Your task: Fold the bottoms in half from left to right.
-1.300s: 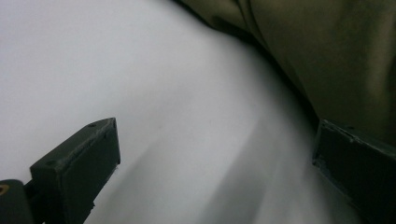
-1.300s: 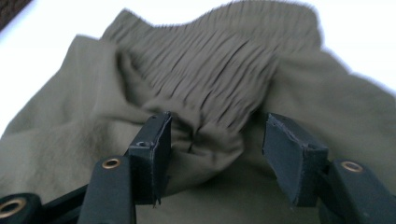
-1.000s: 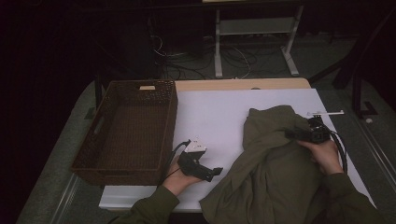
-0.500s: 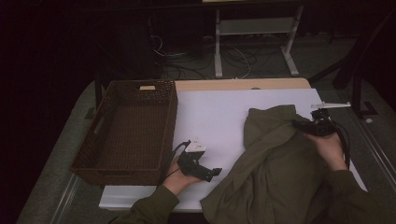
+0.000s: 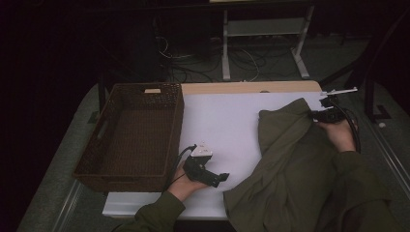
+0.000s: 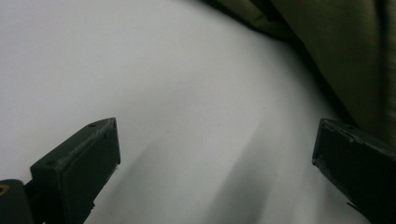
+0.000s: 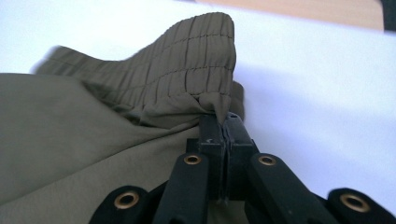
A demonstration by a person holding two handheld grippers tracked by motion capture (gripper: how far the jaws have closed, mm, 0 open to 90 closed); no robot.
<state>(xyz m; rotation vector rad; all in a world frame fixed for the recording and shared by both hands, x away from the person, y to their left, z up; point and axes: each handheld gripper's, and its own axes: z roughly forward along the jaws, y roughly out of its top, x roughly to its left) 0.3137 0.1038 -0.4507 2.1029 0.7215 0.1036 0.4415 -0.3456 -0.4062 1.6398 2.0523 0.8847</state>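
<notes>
An olive green garment lies crumpled over the right half of the white table and hangs off the near edge. My right gripper is at the garment's far right corner, shut on its ribbed elastic band, which stands lifted above the jaws. My left gripper rests near the table's front edge, left of the garment. It is open, with bare white table between its fingers. The garment's edge lies just beyond its right finger.
An empty brown wicker basket stands along the table's left side, close to my left hand. A strip of bare wood runs along the far table edge. Beyond it, a metal stand and cables sit on the dark floor.
My right gripper has moved away from me toward the table's far right corner, rising a little and pulling the garment's band with it. My left gripper has stayed put.
</notes>
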